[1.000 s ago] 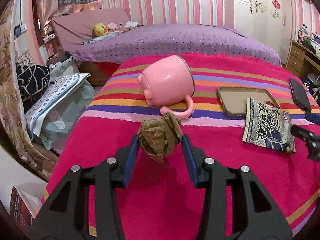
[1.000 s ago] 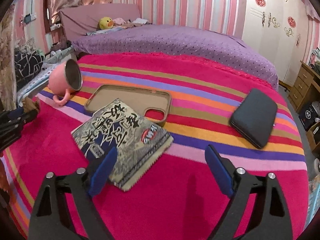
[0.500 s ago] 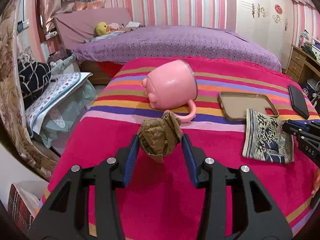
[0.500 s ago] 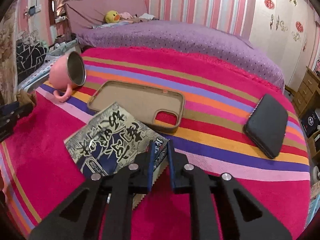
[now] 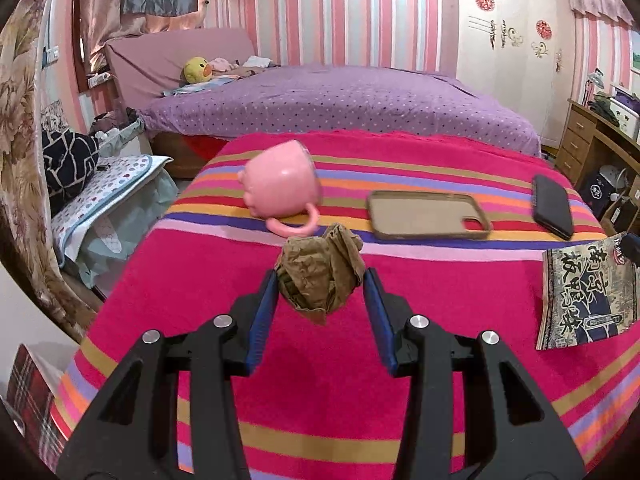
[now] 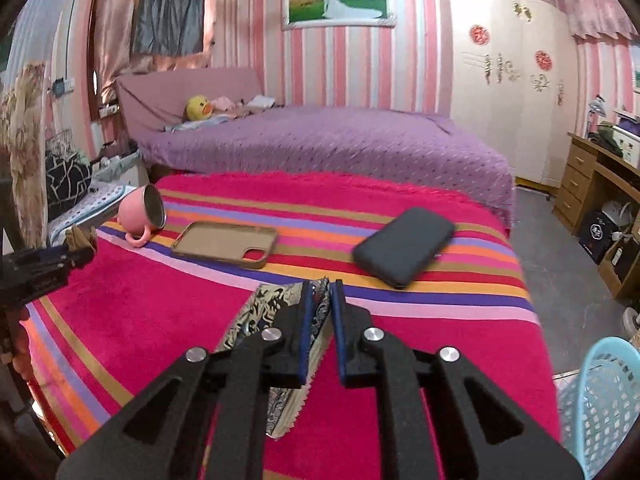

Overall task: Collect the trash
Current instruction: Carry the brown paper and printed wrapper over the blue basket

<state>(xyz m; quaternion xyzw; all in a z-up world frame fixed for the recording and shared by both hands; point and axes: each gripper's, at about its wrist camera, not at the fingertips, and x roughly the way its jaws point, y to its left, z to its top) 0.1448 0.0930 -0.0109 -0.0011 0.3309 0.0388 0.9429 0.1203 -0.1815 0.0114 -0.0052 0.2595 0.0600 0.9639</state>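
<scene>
Pink-striped walls [image 6: 352, 64] — purple bed [image 6: 320, 144], wooden desk [image 6: 592, 184].

Trash items: two, both held clear of the bed.

The paper wad [image 5: 320, 276] is crumpled brown paper, irregular in shape, clamped between the blue pads of the left gripper [image 5: 320, 292], with one pointed flap hanging below the pads. The wrapper [image 5: 586, 292] is a flat printed snack packet, dark blue and cream with large characters and a serrated edge; it is pinched at one edge by the right gripper [image 6: 320, 320] and hangs tilted above the blanket.
</scene>
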